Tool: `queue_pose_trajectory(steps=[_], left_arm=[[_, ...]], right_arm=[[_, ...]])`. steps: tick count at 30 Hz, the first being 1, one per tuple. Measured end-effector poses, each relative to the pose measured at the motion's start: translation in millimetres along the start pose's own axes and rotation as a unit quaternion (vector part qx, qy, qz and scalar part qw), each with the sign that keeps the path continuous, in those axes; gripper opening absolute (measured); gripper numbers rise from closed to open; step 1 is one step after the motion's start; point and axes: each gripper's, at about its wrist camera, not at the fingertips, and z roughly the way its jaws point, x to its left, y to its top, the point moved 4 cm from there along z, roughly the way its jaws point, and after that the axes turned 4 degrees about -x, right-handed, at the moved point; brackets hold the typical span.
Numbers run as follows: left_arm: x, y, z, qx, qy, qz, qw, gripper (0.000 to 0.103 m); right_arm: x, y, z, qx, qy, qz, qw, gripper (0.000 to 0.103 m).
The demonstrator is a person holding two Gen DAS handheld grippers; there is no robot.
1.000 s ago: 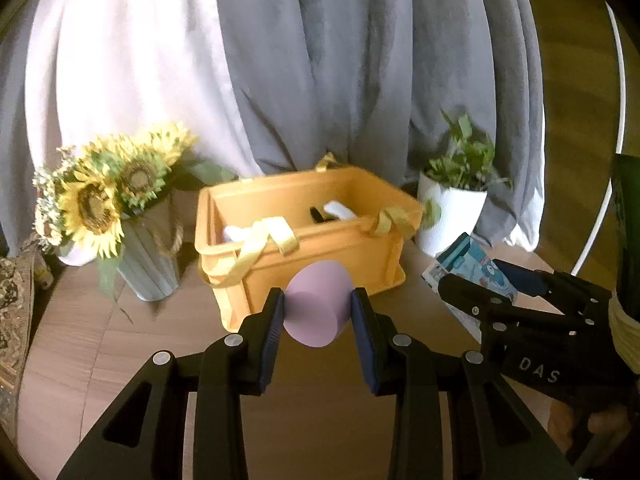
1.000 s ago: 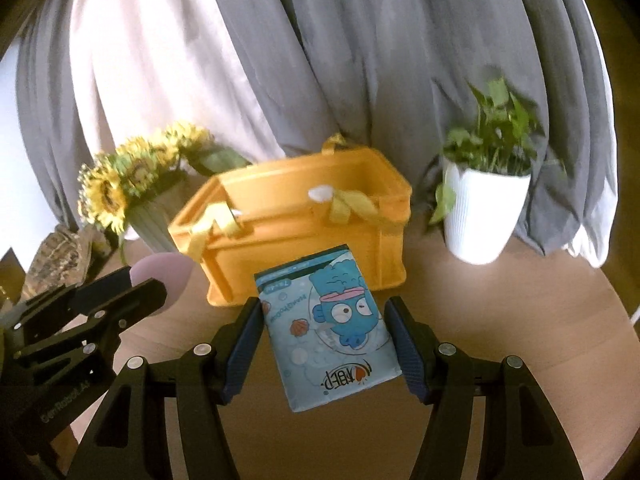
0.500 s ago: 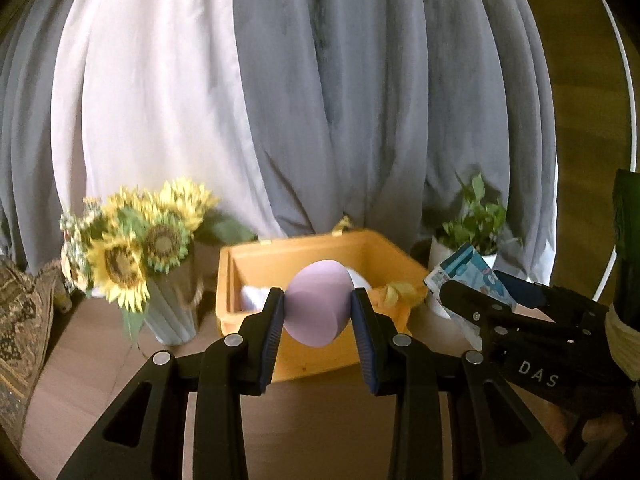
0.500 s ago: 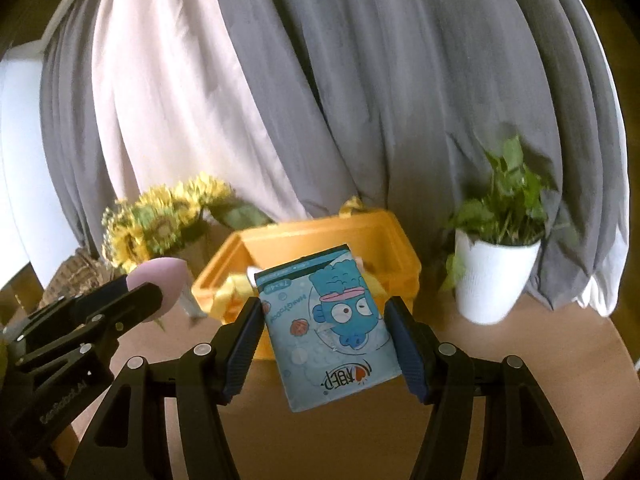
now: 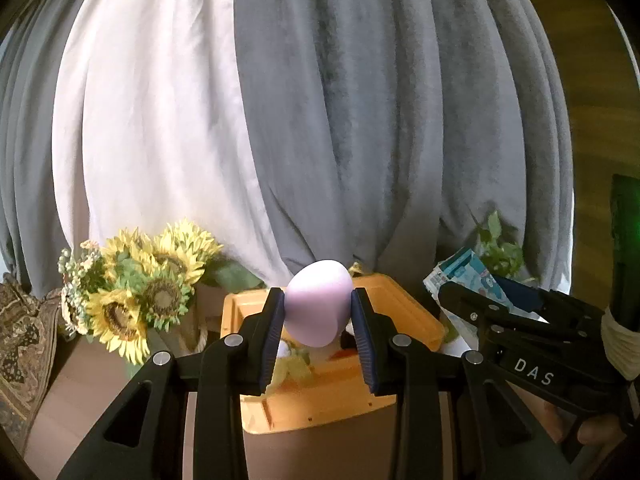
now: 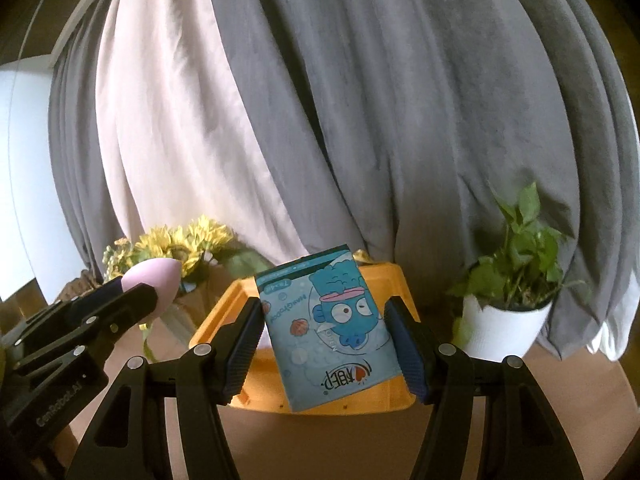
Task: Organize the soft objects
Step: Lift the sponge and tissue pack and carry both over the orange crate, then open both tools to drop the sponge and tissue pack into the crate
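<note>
Left hand-held gripper (image 5: 318,326) clenched on the pink egg-shaped sponge (image 5: 318,306), raised above the near side of the orange crate (image 5: 404,320). Right hand-held gripper (image 6: 325,346) grasping the blue tissue pack (image 6: 332,320), also aloft before the crate. Best carried forward over the open crate, lowered inside without snagging the yellow ribbons (image 5: 286,368), then released gently, one at a time.

Matt pink sponge (image 5: 318,303); glossy tissue pkt (image 6: 334,326); plastic crate (image 5: 320,404).
</note>
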Motion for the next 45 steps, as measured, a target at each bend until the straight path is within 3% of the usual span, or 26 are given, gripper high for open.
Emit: queue_pose_trajectory(steps=[17, 33, 45], left_arm=[[15, -3, 81, 0.028, 0.009, -0.009, 0.9995, 0.034], [23, -40, 155, 0.089, 0.005, -0.019, 0.9959, 0.034], [27, -60, 188, 0.116, -0.008, -0.025, 0.9929, 0.038]], right_arm=[[-11, 15, 74, 0.014, 0.014, 0.008, 1.0, 0.064], [-29, -8, 159, 0.071, 0.008, 0.003, 0.997, 0.064], [-40, -28, 195, 0.108, 0.01, 0.007, 0.994, 0.065]])
